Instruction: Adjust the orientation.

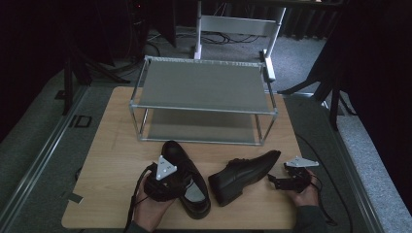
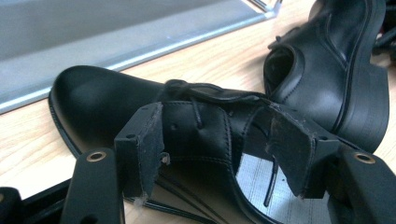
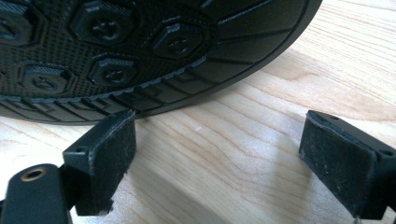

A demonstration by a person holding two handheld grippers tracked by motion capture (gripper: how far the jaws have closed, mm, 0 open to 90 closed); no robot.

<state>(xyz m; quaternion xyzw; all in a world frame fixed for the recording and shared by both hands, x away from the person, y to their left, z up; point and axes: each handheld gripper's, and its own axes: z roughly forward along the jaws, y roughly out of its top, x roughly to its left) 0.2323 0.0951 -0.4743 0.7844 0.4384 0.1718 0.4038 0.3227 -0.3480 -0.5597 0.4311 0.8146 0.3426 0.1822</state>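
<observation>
Two black leather shoes are seen on a light wood-grained table [image 1: 111, 145]: the upright shoe [image 1: 187, 177] is glossy black with black laces and a pale grey insole, while the tipped shoe [image 1: 243, 174] is black all over, its sole moulded with hexagonal studs and ribbed edging. The two-tier rack [image 1: 204, 87] is finished in matt grey with silvery metal framing. Both the left gripper [image 2: 215, 149] and the right gripper [image 3: 219, 158] are black, each topped by a pale grey three-cornered plate.
</observation>
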